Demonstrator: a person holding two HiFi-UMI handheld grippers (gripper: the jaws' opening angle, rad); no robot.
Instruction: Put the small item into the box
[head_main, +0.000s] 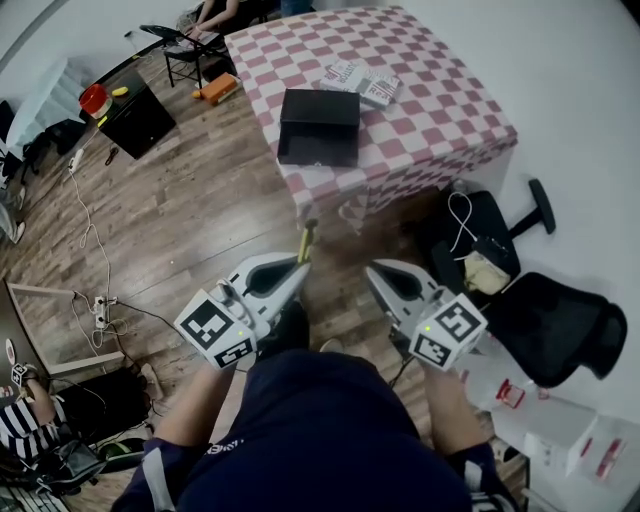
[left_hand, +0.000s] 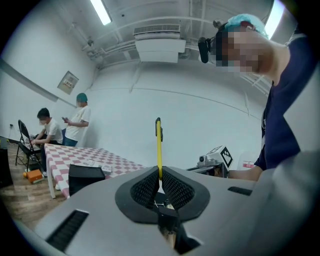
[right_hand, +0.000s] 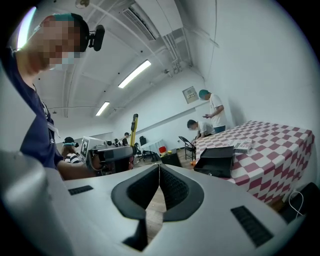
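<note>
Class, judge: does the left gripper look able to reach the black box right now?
Probably not yet. The left gripper, shut on the yellow stick, is held near the body, with floor before the black box on the table. Nothing blocks the path.

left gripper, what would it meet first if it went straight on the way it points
Probably the near corner of the checked table, with the yellow item in the left gripper touching first; depth is unclear.

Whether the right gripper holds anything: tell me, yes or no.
No: the fingers of the right gripper are pressed together with nothing between them; the yellow item sits in the left gripper.
</note>
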